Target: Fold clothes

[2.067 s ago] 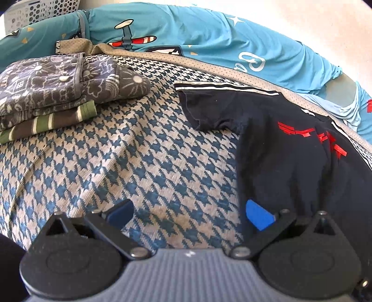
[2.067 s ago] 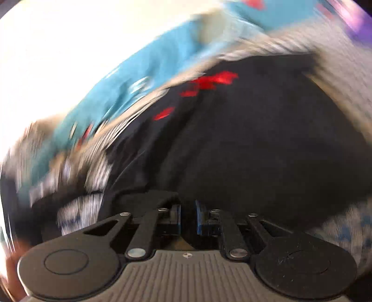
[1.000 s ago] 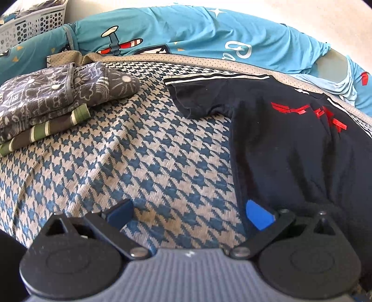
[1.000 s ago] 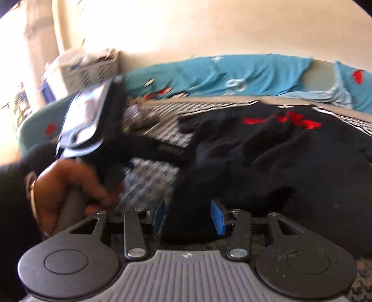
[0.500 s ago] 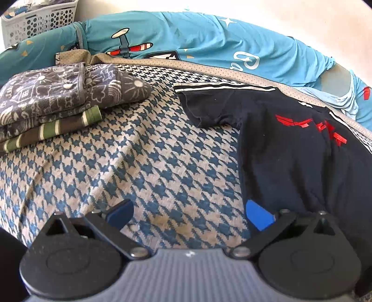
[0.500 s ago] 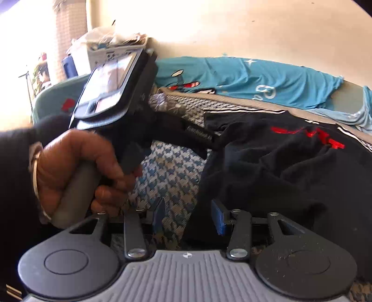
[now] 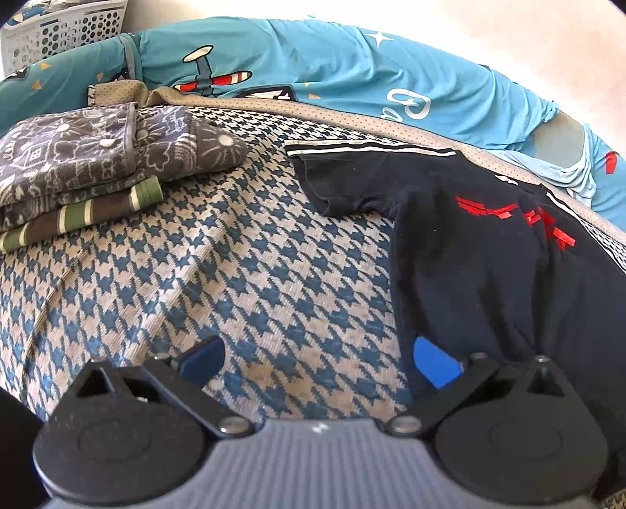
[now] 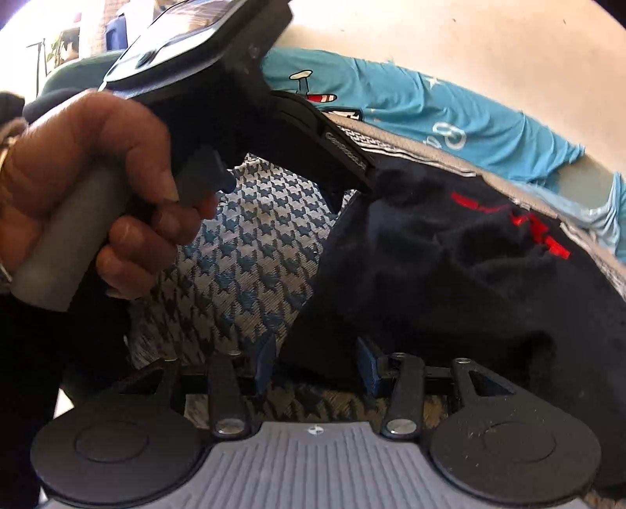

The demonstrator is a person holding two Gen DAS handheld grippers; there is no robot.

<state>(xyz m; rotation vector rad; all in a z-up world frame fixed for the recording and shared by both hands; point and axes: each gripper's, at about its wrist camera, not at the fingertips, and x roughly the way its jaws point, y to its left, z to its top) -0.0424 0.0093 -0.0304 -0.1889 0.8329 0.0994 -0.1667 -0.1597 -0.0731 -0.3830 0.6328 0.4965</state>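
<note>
1. The black T-shirt (image 7: 489, 258) with red lettering lies spread on the houndstooth bed cover (image 7: 234, 274), one white-striped sleeve stretched out flat; its lower edge is bunched up.
2. The left gripper (image 7: 319, 358) hangs with its jaws spread wide and nothing between them; the shirt's side edge runs just by its right-hand blue pad (image 7: 434, 366), and I cannot tell whether cloth and pad touch.
3. The right gripper (image 8: 315, 364) has its jaws partly apart, with the shirt's (image 8: 450, 282) bunched hem sitting between the blue pads; the pads do not seem to press on it.
4. Ahead and to the left of the right jaws, a hand (image 8: 98, 188) grips the grey handle of the left gripper's body.
5. Far ahead and left of the left jaws sits a stack of folded clothes (image 7: 98, 176): a grey patterned piece on top of a green striped one.
6. Beyond the cover, a teal sheet with an aeroplane print (image 7: 313, 66) runs along the wall, and a white laundry basket (image 7: 58, 31) stands at the far left.
</note>
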